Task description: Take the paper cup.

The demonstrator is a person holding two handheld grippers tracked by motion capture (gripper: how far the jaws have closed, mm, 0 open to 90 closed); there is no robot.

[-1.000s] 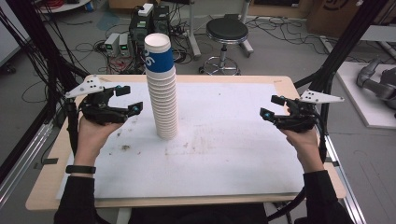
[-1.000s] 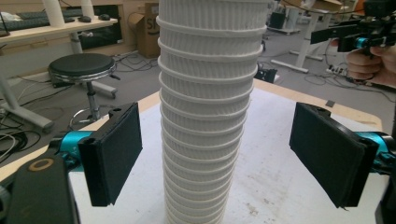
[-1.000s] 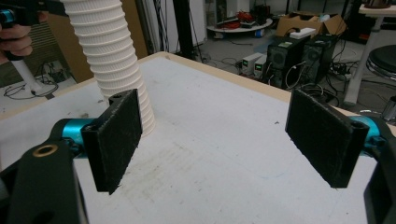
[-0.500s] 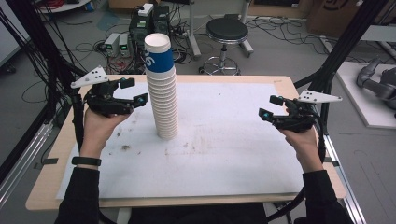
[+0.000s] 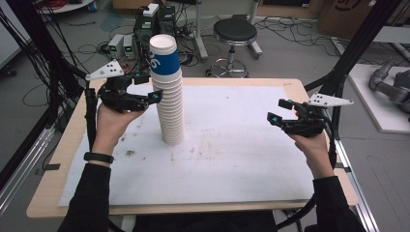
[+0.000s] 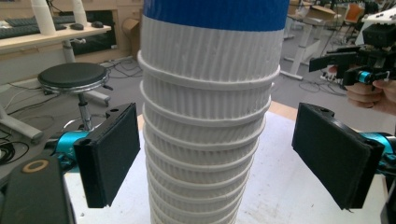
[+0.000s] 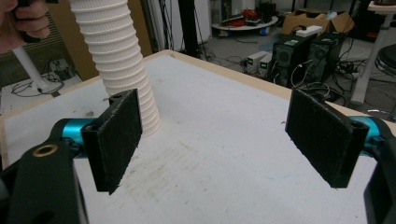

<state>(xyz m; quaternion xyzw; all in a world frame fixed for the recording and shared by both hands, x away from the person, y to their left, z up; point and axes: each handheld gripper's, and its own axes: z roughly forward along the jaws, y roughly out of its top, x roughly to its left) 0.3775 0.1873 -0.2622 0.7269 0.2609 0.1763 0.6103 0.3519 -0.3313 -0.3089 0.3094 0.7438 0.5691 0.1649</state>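
A tall stack of white ribbed paper cups (image 5: pixel 170 104) stands on the left half of the white mat, and its top cup (image 5: pixel 164 58) has a blue band. My left gripper (image 5: pixel 151 89) hovers beside the stack's upper part, at its left. In the left gripper view the stack (image 6: pixel 205 116) rises between the black pads (image 6: pixel 114 149), with a gap on each side. These jaws have just been opening and press on nothing. My right gripper (image 5: pixel 277 111) is held open above the mat's right side, far from the stack (image 7: pixel 119 56), with nothing between its pads (image 7: pixel 322 135).
The white mat (image 5: pixel 232 164) covers most of the wooden table (image 5: pixel 53 193). Behind the table are a black stool (image 5: pixel 235 31), computer cases (image 5: pixel 154 19) and loose cables on the floor. Black frame posts rise at both sides.
My left gripper has risen and moved toward the stack's upper part, and its jaws stand a little wider. The right gripper has kept still.
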